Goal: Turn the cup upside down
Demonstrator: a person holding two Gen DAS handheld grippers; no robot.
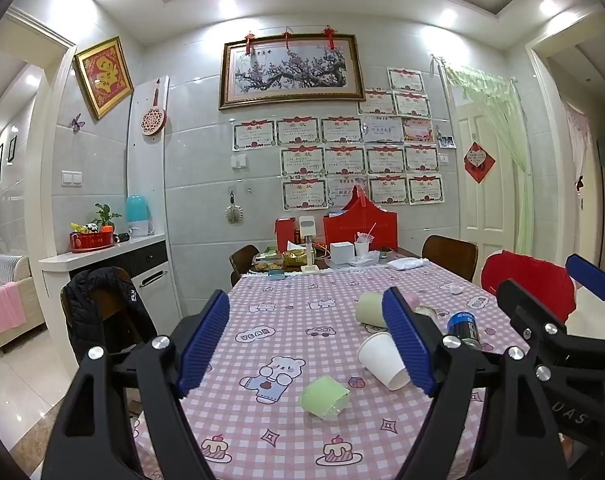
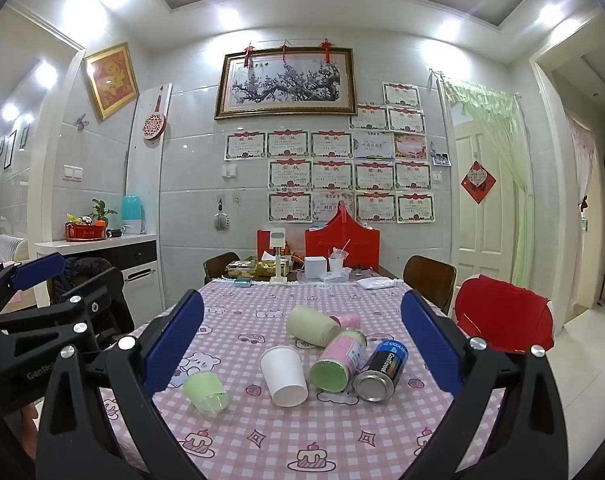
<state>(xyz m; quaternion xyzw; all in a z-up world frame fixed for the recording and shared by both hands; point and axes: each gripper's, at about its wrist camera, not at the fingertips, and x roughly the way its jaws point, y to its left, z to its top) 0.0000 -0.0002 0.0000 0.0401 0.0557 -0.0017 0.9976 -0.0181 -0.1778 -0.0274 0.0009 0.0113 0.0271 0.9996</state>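
We hold both tongs, left (image 1: pixel 308 344) and right (image 2: pixel 302 344), released and level above the worktop (image 2: pixel 302 436), flanking the toppled white cup (image 2: pixel 284 375).

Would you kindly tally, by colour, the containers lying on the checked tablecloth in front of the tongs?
Green: 2, the small green cup and the pale green cup.
White: 1, the white paper cup.
Pink: 2, the pink canister and a pink item behind it.
Blue-black: 1, the can.
Total: 6.
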